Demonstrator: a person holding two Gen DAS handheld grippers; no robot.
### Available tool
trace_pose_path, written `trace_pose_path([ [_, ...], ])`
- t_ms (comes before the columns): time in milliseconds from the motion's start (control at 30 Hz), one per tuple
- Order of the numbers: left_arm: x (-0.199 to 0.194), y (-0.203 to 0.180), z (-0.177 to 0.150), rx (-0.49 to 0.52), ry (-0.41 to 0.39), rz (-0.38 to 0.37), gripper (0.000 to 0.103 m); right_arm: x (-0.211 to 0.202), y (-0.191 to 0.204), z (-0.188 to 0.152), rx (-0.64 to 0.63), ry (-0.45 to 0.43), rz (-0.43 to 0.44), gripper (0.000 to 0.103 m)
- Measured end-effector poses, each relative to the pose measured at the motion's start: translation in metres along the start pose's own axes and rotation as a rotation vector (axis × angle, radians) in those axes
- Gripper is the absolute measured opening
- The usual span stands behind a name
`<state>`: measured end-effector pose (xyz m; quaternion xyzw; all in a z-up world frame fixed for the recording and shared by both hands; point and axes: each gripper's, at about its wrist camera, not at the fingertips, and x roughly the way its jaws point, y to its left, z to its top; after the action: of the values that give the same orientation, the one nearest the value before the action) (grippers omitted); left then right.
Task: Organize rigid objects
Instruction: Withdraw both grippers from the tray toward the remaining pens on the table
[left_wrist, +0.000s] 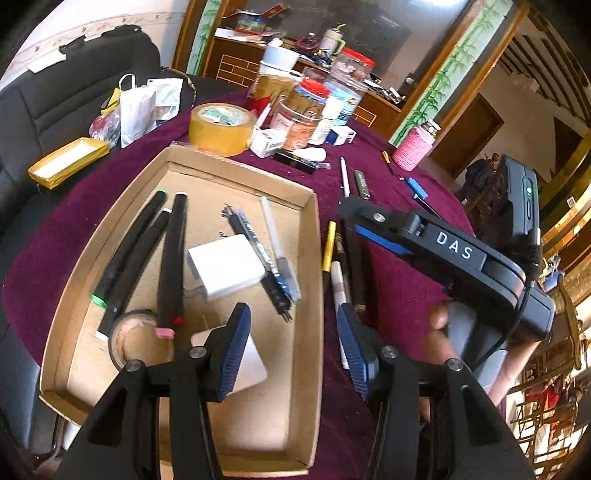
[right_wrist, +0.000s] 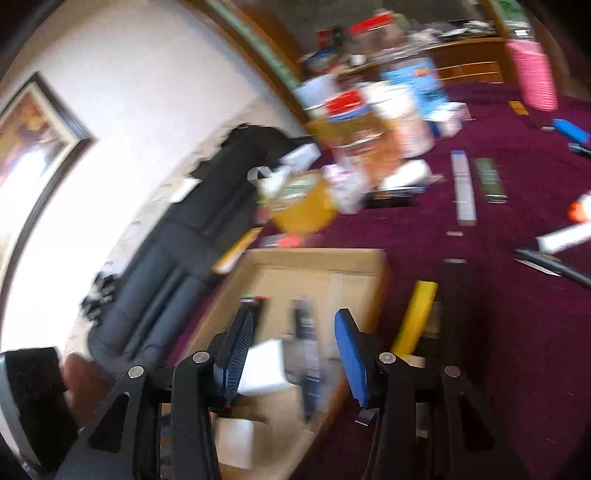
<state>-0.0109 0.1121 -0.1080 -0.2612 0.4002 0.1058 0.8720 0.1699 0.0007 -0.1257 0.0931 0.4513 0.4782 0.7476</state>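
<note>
A shallow cardboard tray (left_wrist: 317, 229) sits on the purple cloth. In it lie black markers (left_wrist: 173, 258), a white block (left_wrist: 225, 266), pens (left_wrist: 258, 258), a tape roll (left_wrist: 129, 339) and a white card (left_wrist: 255, 365). My left gripper (left_wrist: 291, 314) hangs open over the tray's right rim with nothing between its pads. Just right of the tray lie a yellow pen (left_wrist: 328, 247), a white pen (left_wrist: 338, 280) and a dark pen (left_wrist: 356, 266). The right wrist view is blurred. There my right gripper (right_wrist: 291, 317) is open and empty above the tray (right_wrist: 369, 254), with the yellow pen (right_wrist: 417, 314) to its right.
Behind the tray stand a brown packing-tape roll (left_wrist: 221, 127), several jars (left_wrist: 310, 107) and a pink bottle (left_wrist: 412, 147). A white pen (left_wrist: 344, 177), a green stick (left_wrist: 362, 184) and a blue item (left_wrist: 417, 188) lie on the cloth. A black chair (left_wrist: 74, 99) is at left.
</note>
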Motion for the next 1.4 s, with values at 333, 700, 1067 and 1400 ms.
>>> trace_pose_path([
  [333,0.016,-0.039,-0.005,0.052,0.027,-0.043,0.049,-0.074,-0.048,0.016,-0.095,0.059,-0.180,0.057],
  [700,0.075,-0.081,0.013,0.140,0.137,-0.036,0.048,-0.075,-0.132,0.023,0.067,-0.027,-0.184,0.057],
  [1067,0.128,-0.095,0.027,0.113,0.229,-0.007,0.042,-0.084,-0.149,0.021,0.174,-0.061,-0.228,0.057],
  [1400,0.164,-0.103,0.039,0.141,0.252,0.123,0.032,-0.090,-0.153,0.020,0.205,-0.088,-0.259,0.057],
])
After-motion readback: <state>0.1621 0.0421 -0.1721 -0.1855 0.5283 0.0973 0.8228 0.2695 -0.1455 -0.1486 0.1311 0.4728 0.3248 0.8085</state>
